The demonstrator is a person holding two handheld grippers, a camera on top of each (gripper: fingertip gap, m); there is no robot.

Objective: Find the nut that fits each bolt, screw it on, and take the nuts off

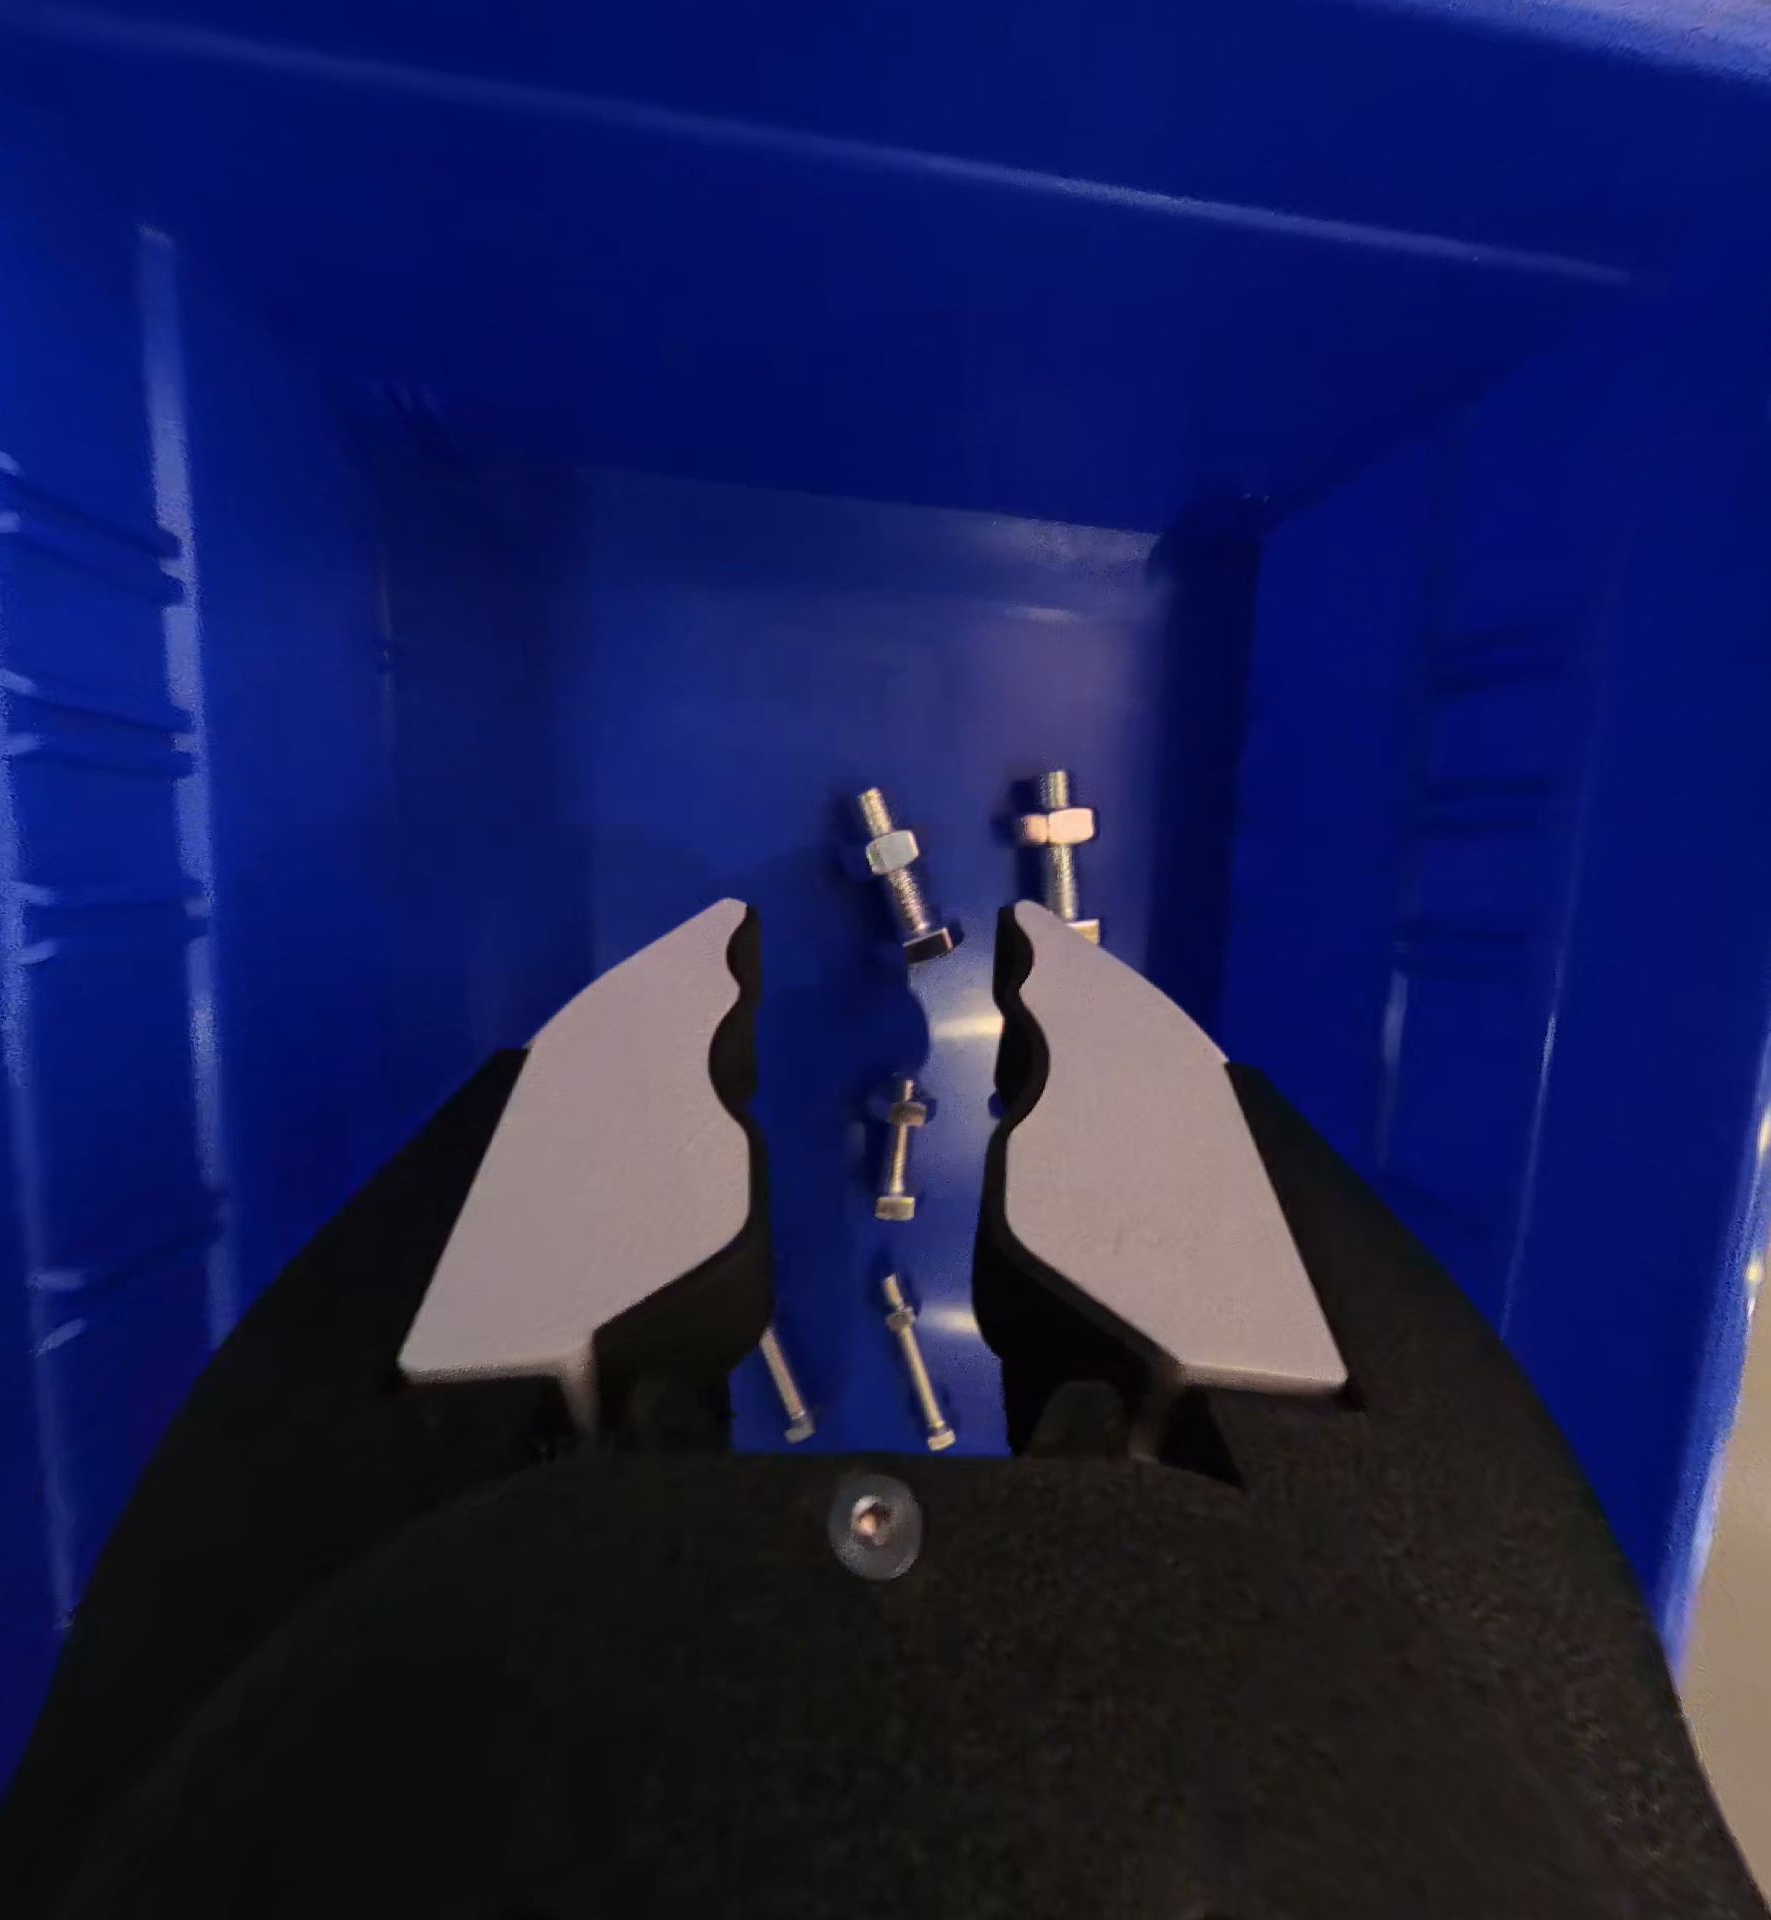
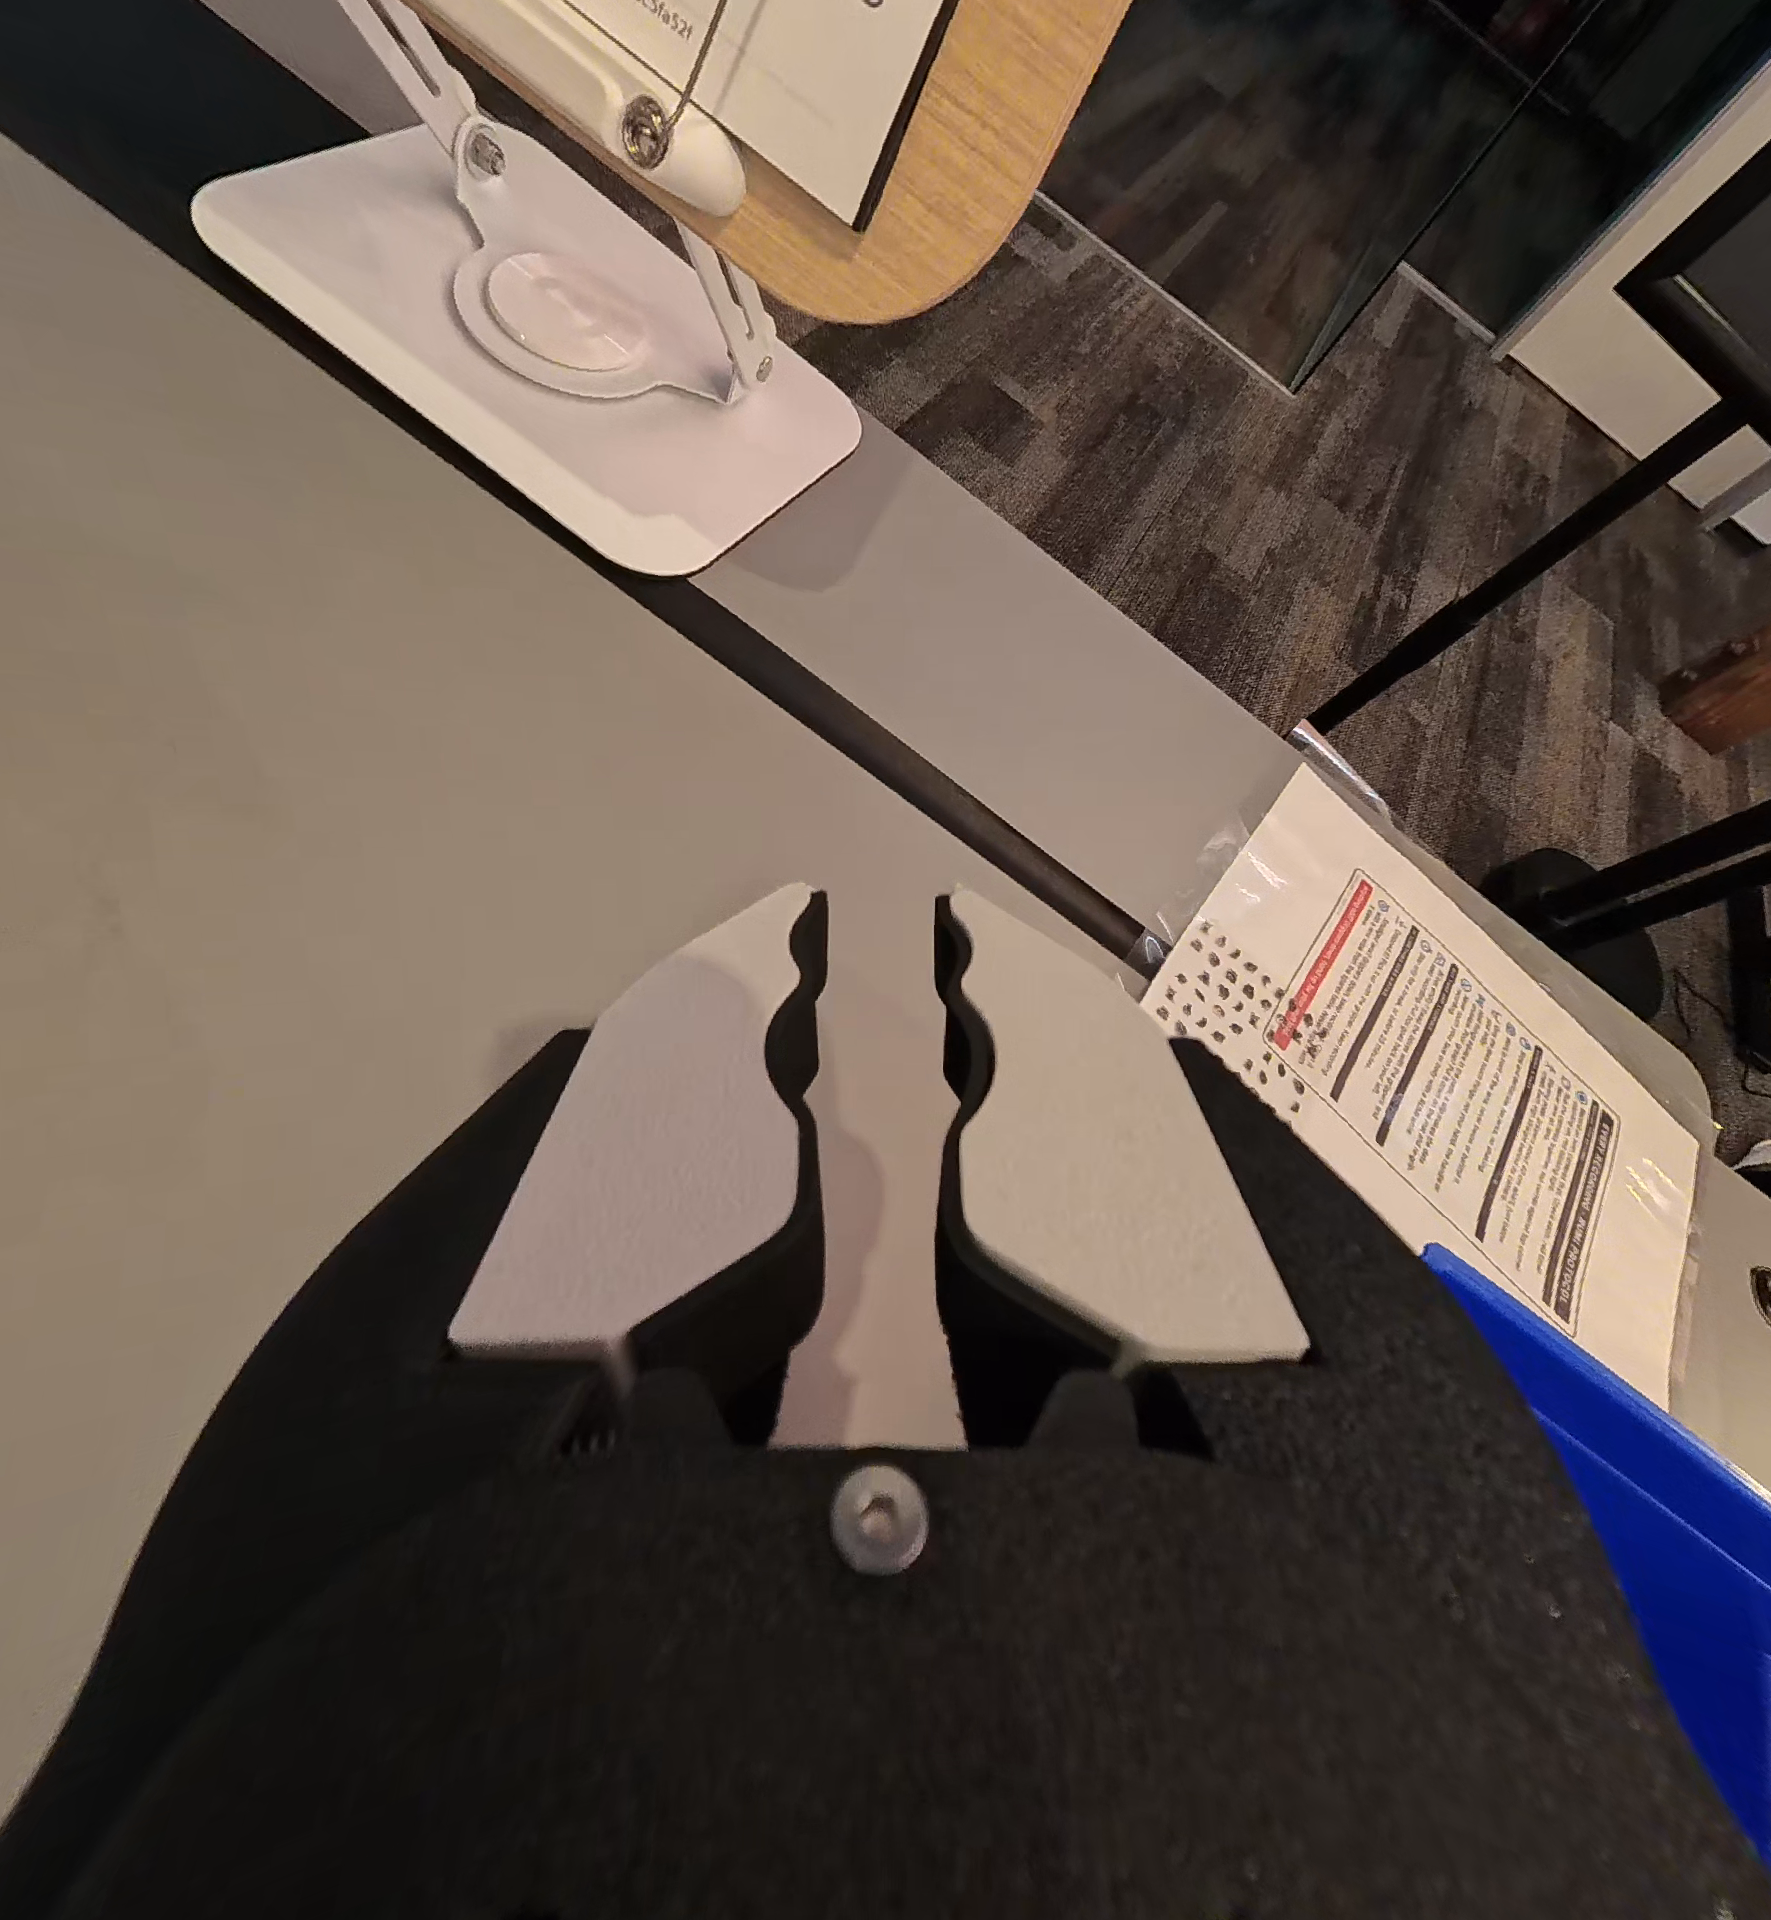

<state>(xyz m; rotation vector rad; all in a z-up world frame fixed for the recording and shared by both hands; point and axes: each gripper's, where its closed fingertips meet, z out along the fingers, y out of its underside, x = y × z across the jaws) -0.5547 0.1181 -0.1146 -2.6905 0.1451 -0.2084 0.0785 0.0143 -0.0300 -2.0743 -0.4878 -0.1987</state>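
In the left wrist view my left gripper [image 1: 879, 925] is open and empty, reaching down into a deep blue bin [image 1: 237, 623]. On the bin floor lie several silver bolts with nuts on them: a thick bolt [image 1: 902, 878] just beyond my fingertips, a second thick bolt [image 1: 1057, 842] to its right, partly behind my right finger, a small bolt [image 1: 900, 1148] between my fingers, and two thin bolts [image 1: 917, 1361] [image 1: 785, 1387] near the gripper base. In the right wrist view my right gripper [image 2: 879, 904] is open and empty above a grey table [image 2: 237, 779].
A corner of the blue bin [image 2: 1691, 1507] shows at lower right in the right wrist view. A printed sheet in a plastic sleeve [image 2: 1432, 1060] lies on the table's right. A white stand [image 2: 548, 353] holding a wooden-edged board sits at the table's far edge. Dark carpet lies beyond. The grippers' ends are close to 65 centimetres from one another.
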